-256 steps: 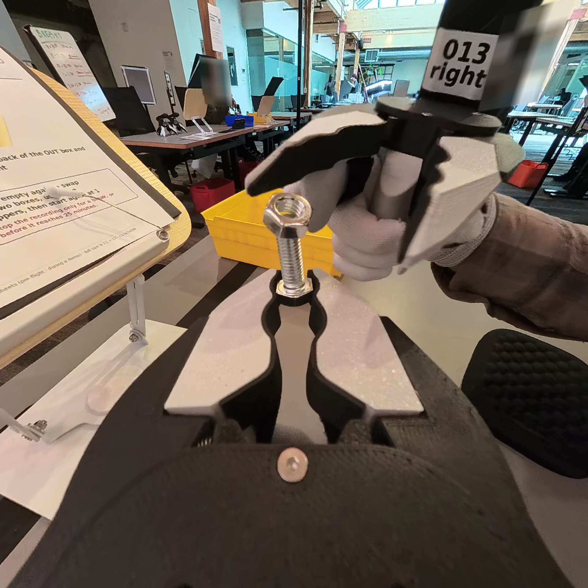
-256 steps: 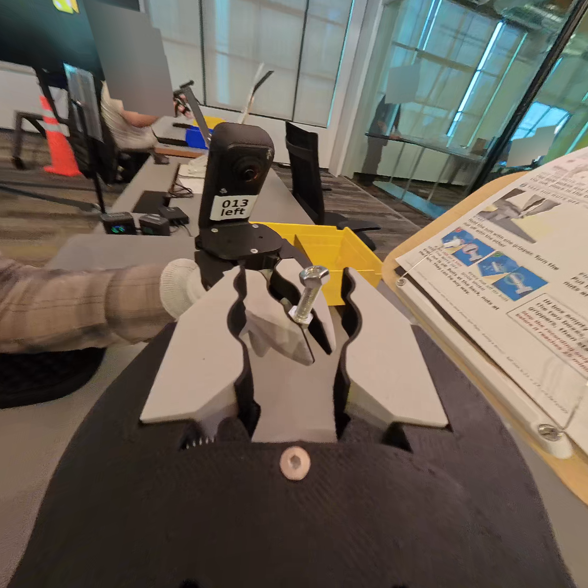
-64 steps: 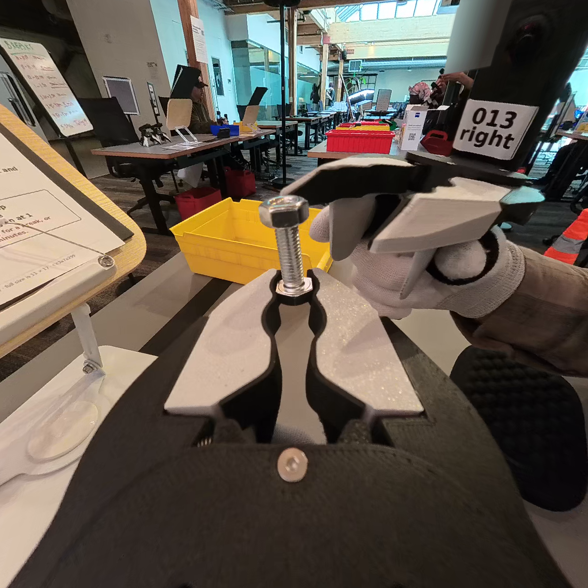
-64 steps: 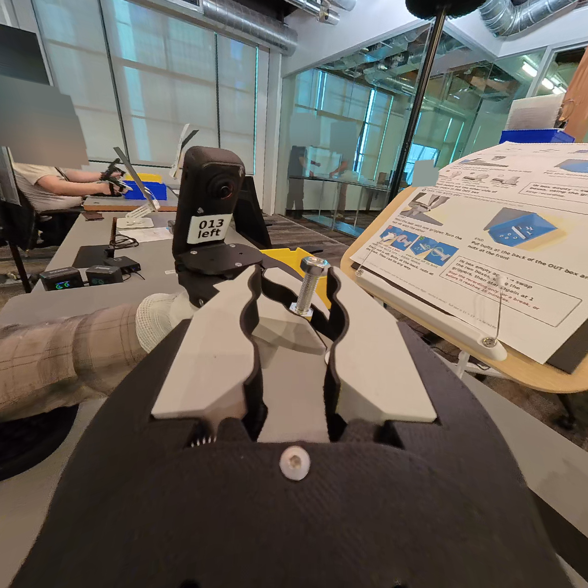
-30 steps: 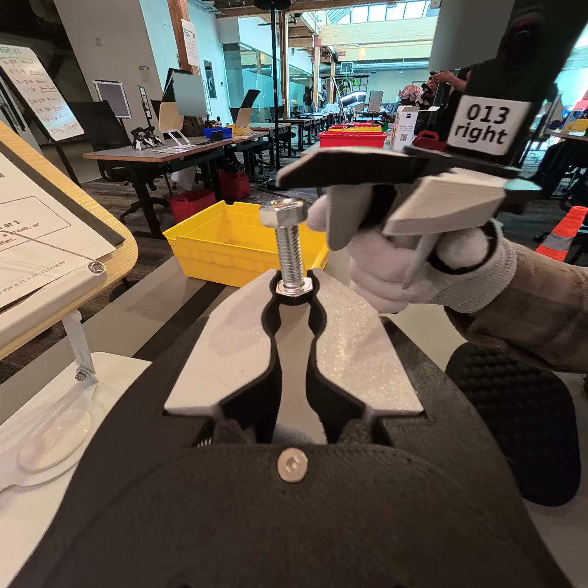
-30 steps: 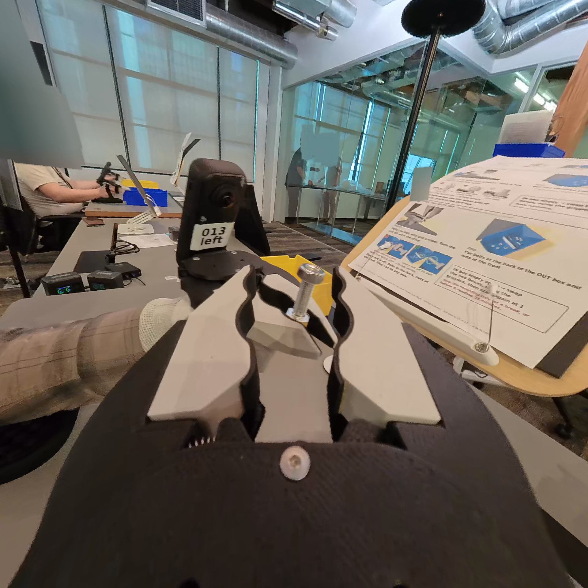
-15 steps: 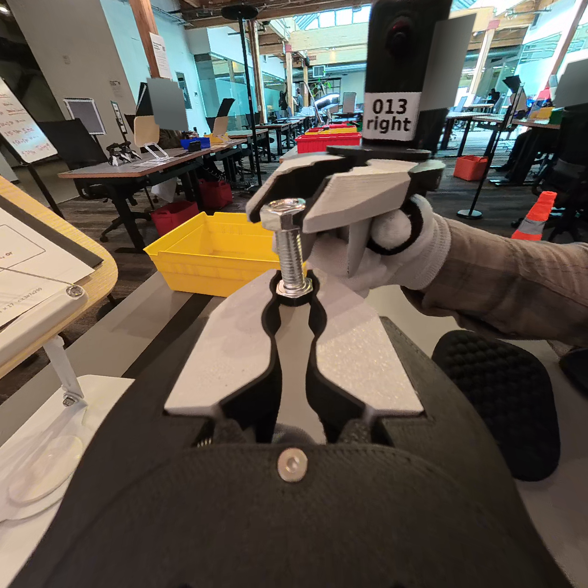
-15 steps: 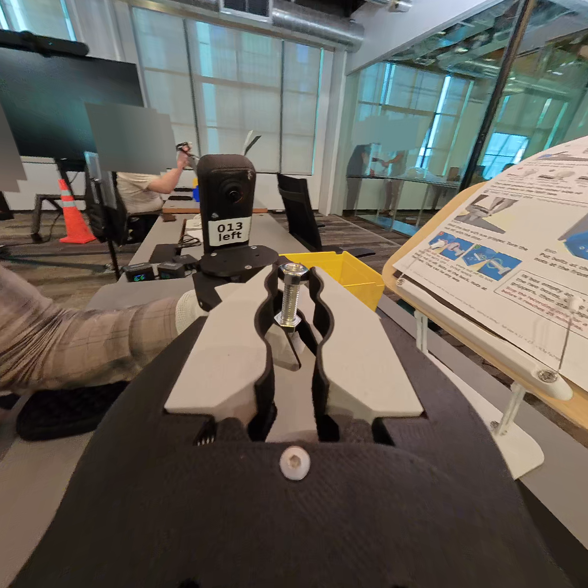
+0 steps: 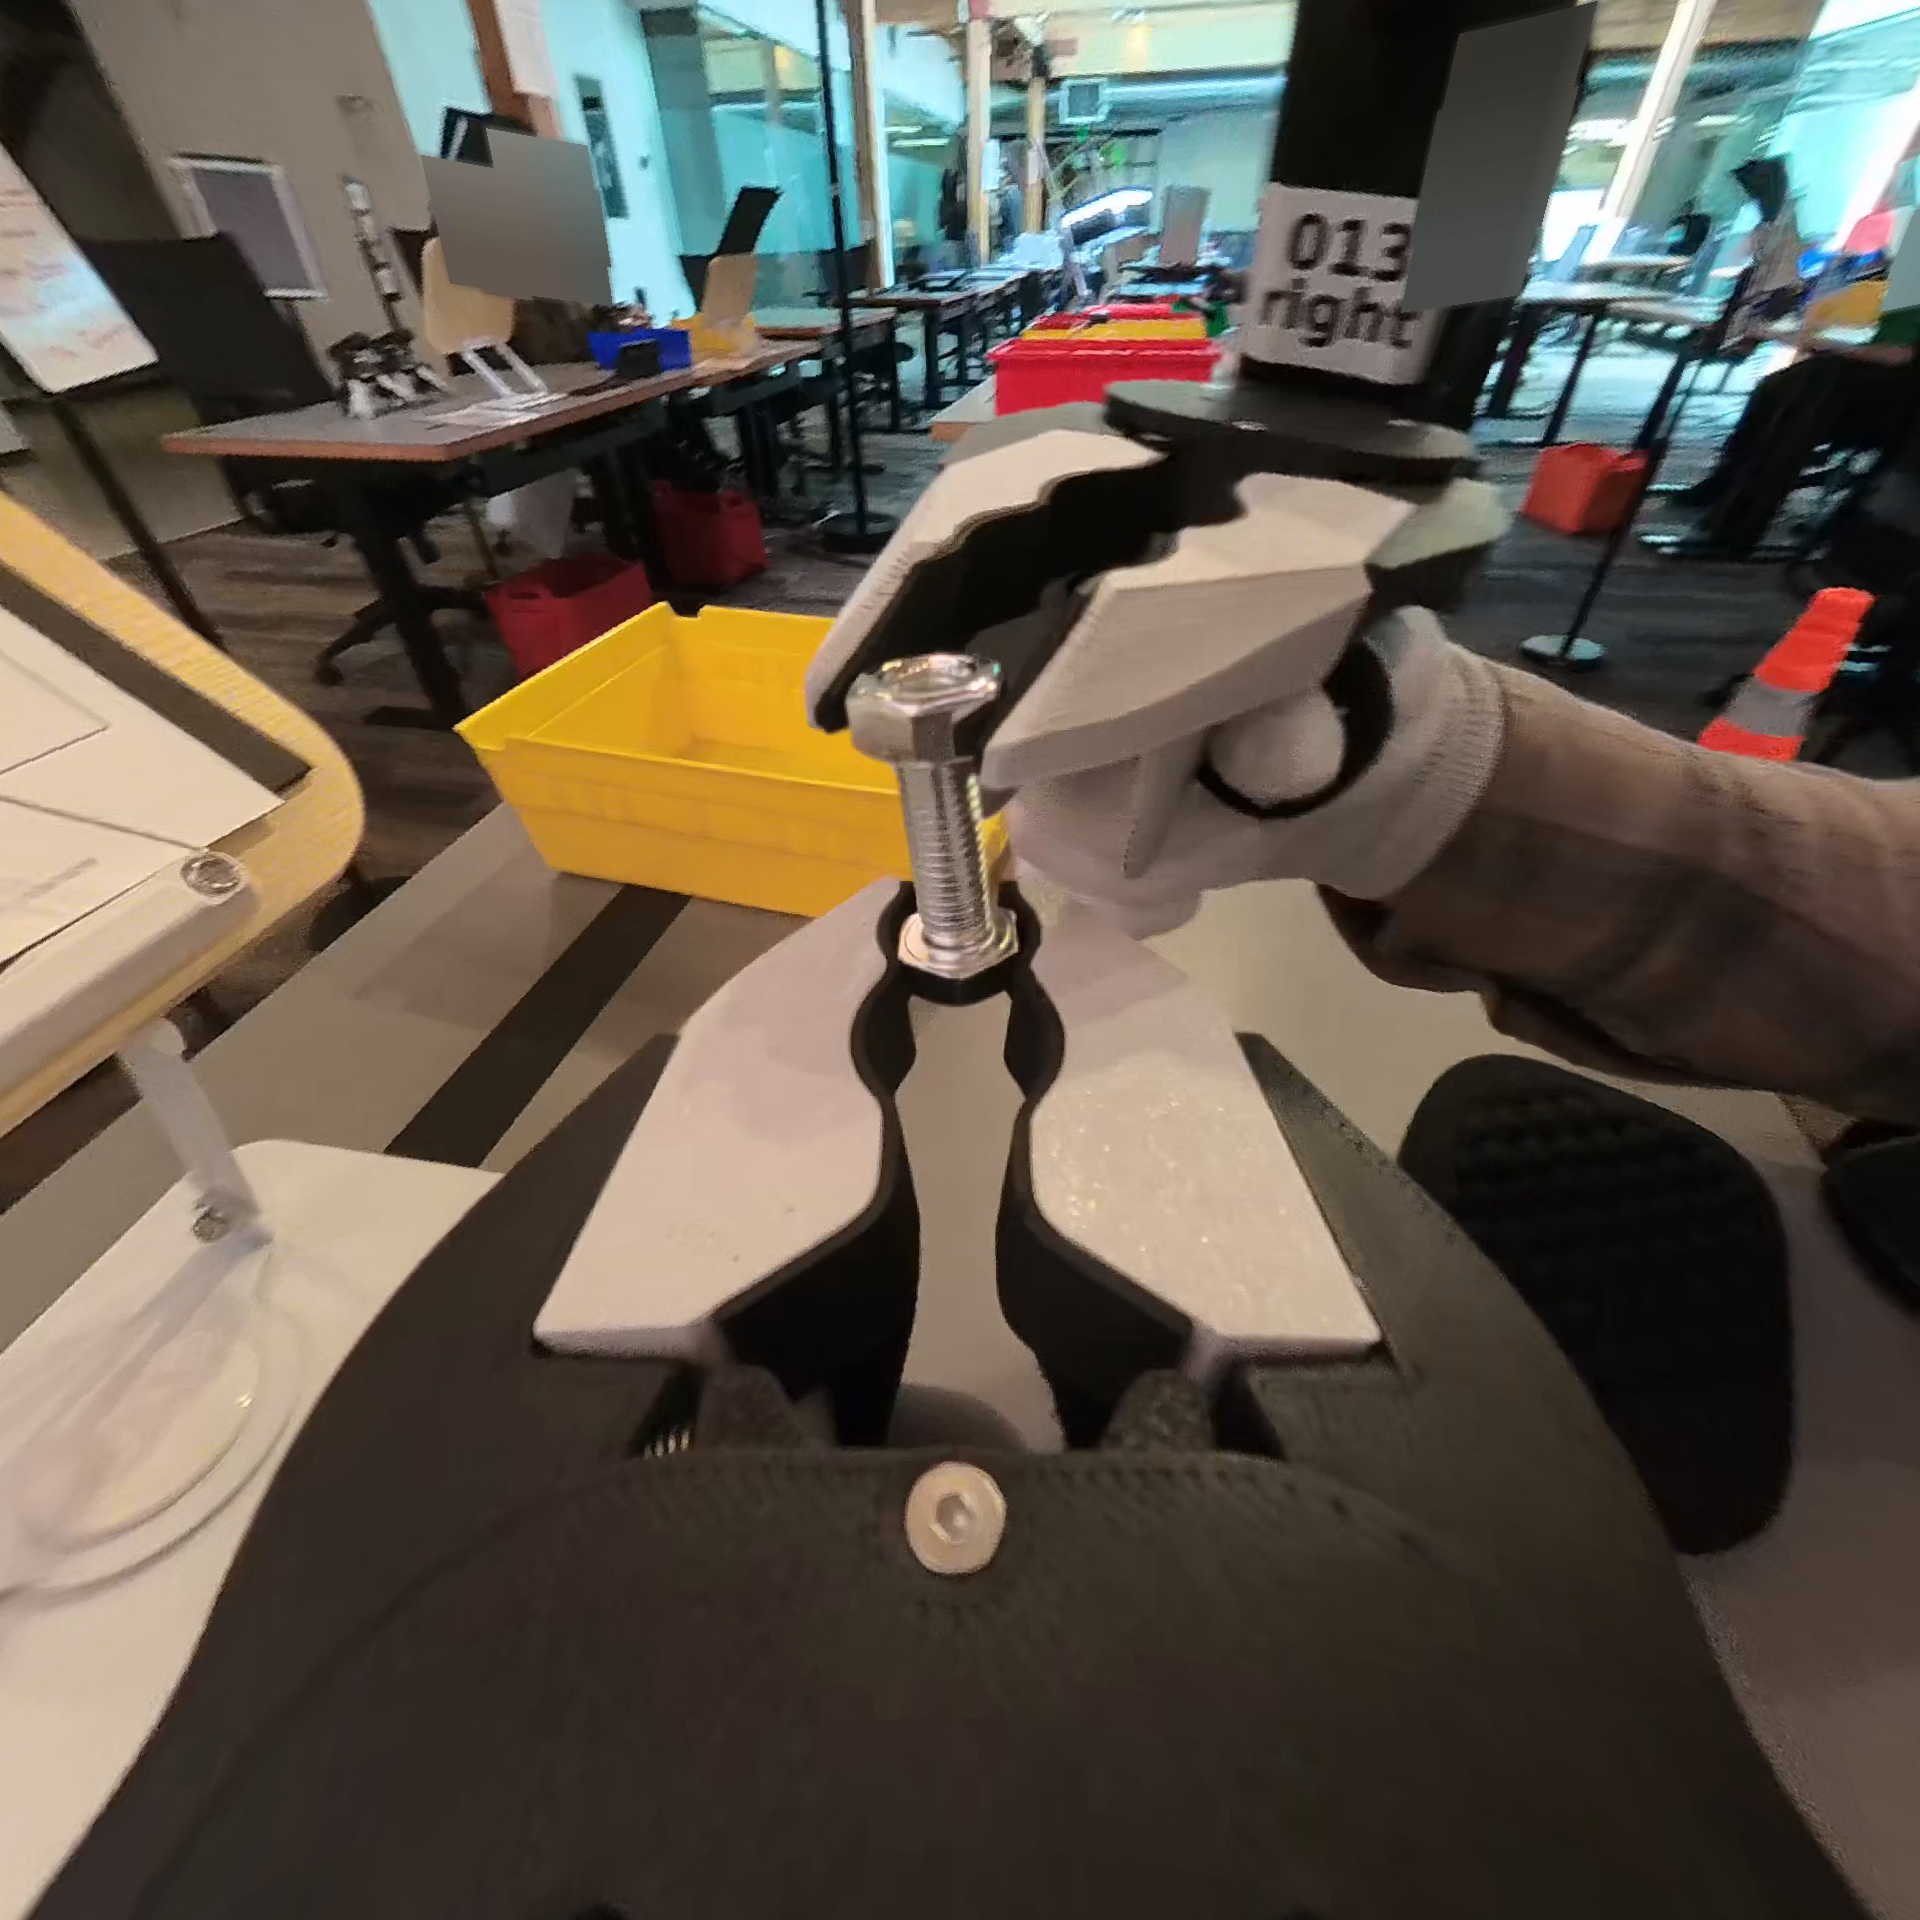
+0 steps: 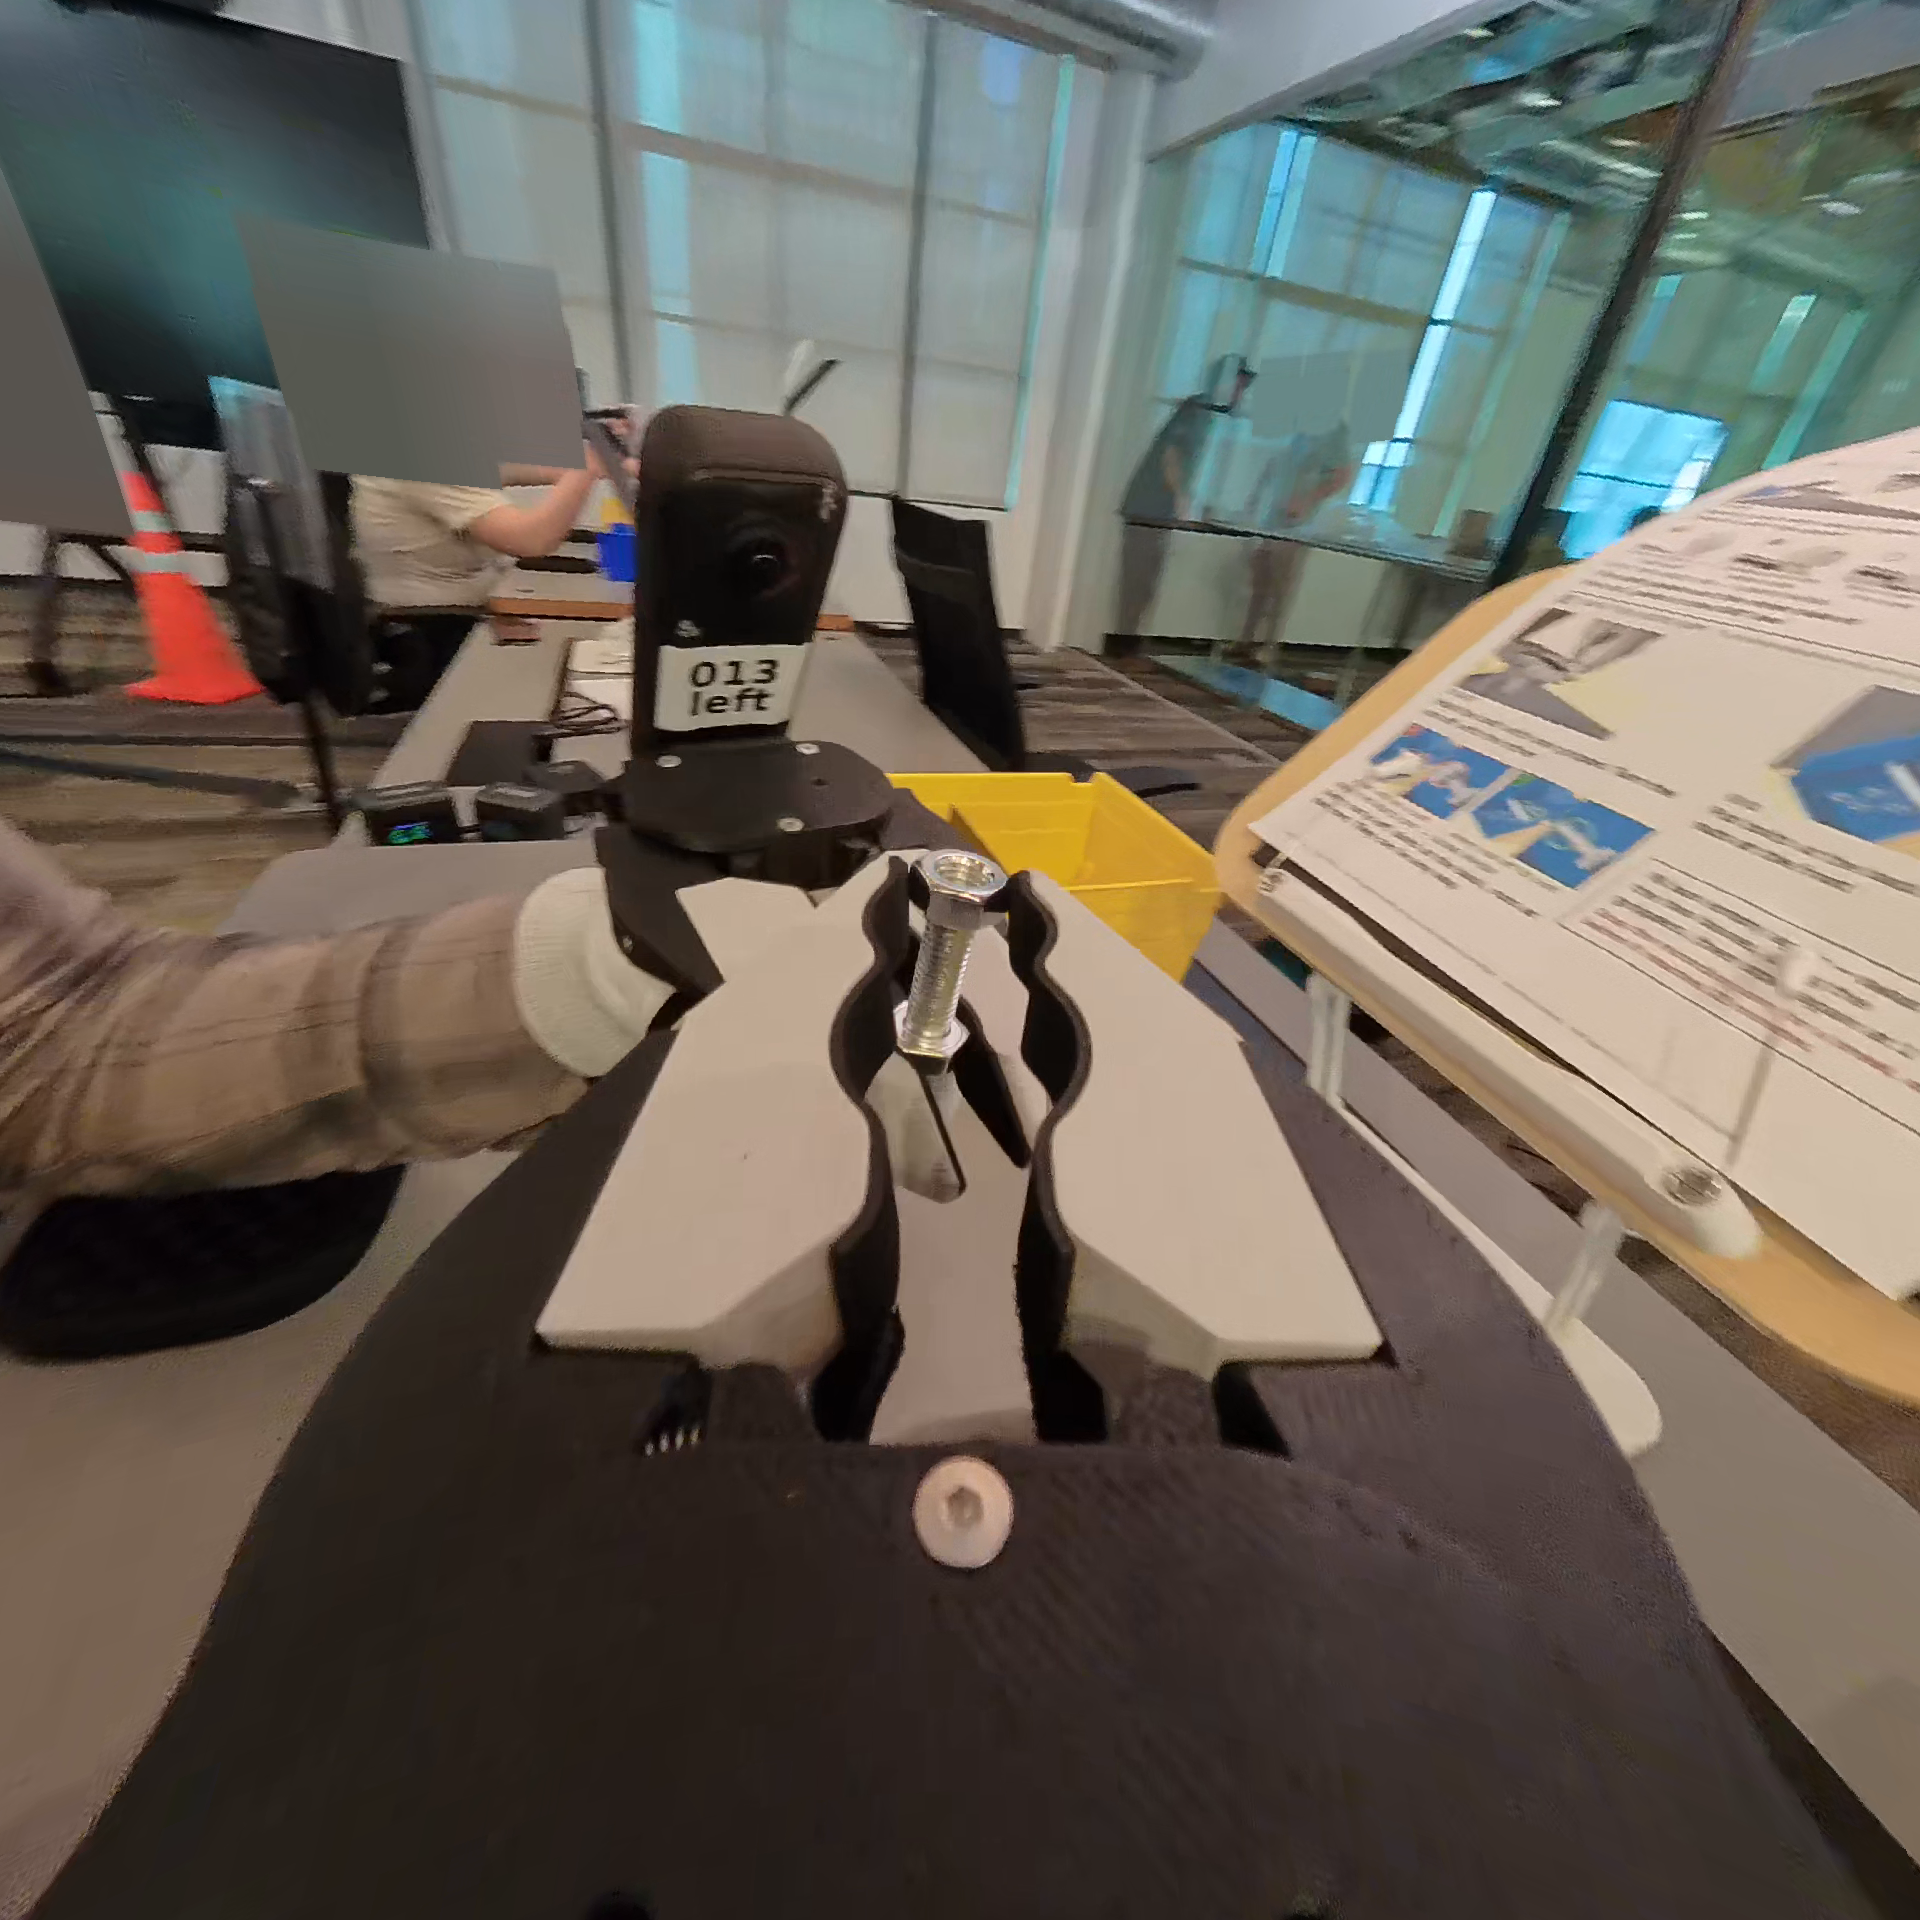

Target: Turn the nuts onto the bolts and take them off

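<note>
My table (image 9: 540,966) is the grey top everything sits over, and each cam gives a different slice of it. The left cam gets the room behind: rows of desks, red bins and the cone (image 9: 1792,691) off to the right. The right cam looks the other way at the windows, with the tilted board (image 10: 1538,935) and its printed sheet filling its right side; the left cam only catches a corner of that board at its left edge.

The yellow bin (image 9: 665,800) shows best on the left cam, where I can see inside it. On the right cam it's just a corner poking out behind the fingers.

My left gripper (image 9: 956,961) is clenched on the nut (image 9: 958,943) at its tips, with the bolt (image 9: 940,800) standing upright out of it, head on top. My right gripper (image 10: 954,902) has its tips either side of the bolt head. On the right cam they look snug against the hex, but on the left cam that gripper sits behind the head with a visible gap between its fingers, so I can't tell if it's actually biting.

Only the left cam shows the white glove (image 9: 1299,790) holding the right gripper. Only the right cam shows the bolt's tip poking out under the nut.
</note>
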